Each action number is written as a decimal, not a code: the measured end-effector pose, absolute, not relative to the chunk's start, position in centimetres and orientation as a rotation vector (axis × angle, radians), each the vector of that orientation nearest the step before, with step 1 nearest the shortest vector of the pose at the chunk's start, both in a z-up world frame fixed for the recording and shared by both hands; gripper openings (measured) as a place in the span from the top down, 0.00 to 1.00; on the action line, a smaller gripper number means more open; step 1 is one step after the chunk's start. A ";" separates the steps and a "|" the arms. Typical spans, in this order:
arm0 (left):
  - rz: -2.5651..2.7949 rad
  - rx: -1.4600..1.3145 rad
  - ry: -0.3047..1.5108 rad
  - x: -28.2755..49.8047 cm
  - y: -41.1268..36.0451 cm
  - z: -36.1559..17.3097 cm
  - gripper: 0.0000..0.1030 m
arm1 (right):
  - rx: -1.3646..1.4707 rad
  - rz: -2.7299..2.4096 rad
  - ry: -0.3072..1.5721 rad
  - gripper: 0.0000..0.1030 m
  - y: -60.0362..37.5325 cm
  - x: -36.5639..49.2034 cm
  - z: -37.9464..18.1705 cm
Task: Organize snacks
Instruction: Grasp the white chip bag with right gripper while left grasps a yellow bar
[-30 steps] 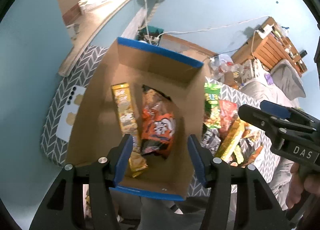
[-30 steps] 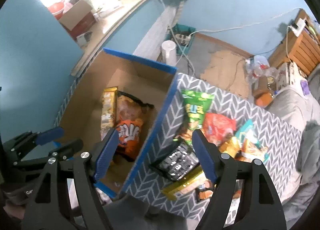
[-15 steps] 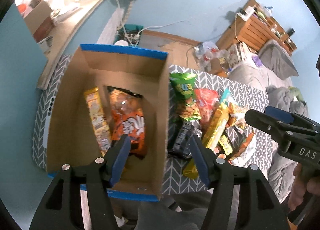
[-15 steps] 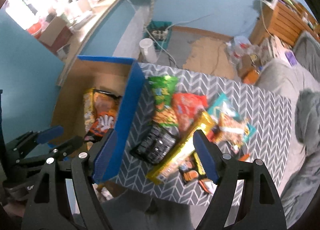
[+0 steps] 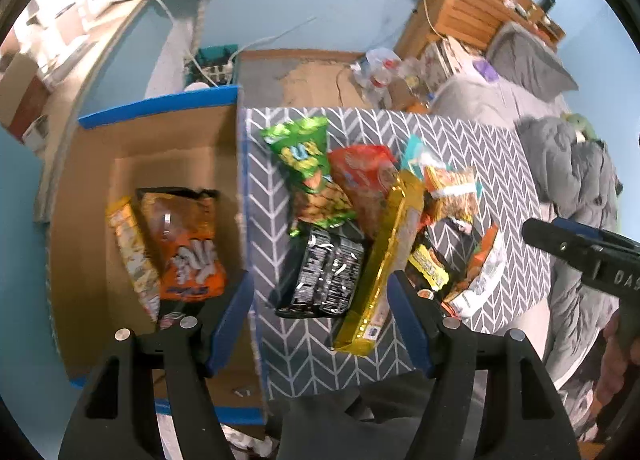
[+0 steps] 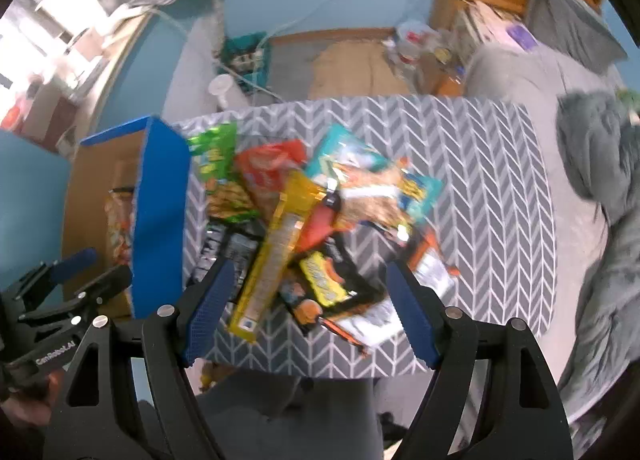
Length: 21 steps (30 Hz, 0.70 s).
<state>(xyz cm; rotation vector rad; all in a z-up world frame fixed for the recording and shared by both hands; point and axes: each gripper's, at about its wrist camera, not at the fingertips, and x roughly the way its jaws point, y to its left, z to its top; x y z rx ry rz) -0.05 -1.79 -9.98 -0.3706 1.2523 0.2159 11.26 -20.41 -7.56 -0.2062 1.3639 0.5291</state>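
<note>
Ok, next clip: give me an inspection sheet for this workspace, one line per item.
Surface: grey chevron-patterned tabletop, bare at its far right.
Job's things: cardboard box with blue edging at the left holds an orange bag and a yellow pack; a loose snack pile beside it includes a green bag, black pack and long gold pack.
Clutter: nothing seen on the table besides snacks.
Grippers: left tongs, just opened wider, and right tongs, both open and empty above the pile.
Cables: white cords along the wall and floor.
Surroundings: blue walls, wooden shelf, grey bedding.
</note>
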 end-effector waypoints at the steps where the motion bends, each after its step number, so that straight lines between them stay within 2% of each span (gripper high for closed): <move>1: 0.209 -0.366 1.261 0.2 -2.1 -10.3 0.32 | -0.183 0.510 1.374 0.24 -21.4 11.5 -7.9; 13: 0.136 -0.322 1.338 3.1 -5.7 -13.4 0.32 | -0.033 0.356 1.460 0.24 -28.7 12.5 -11.7; 16: 0.123 -0.320 1.350 3.7 -6.3 -14.3 0.26 | -0.014 0.332 1.485 0.22 -30.0 12.5 -12.9; 21: 0.120 -0.312 1.380 4.6 -7.1 -16.2 0.26 | 0.064 0.300 1.535 0.22 -31.7 12.5 -15.2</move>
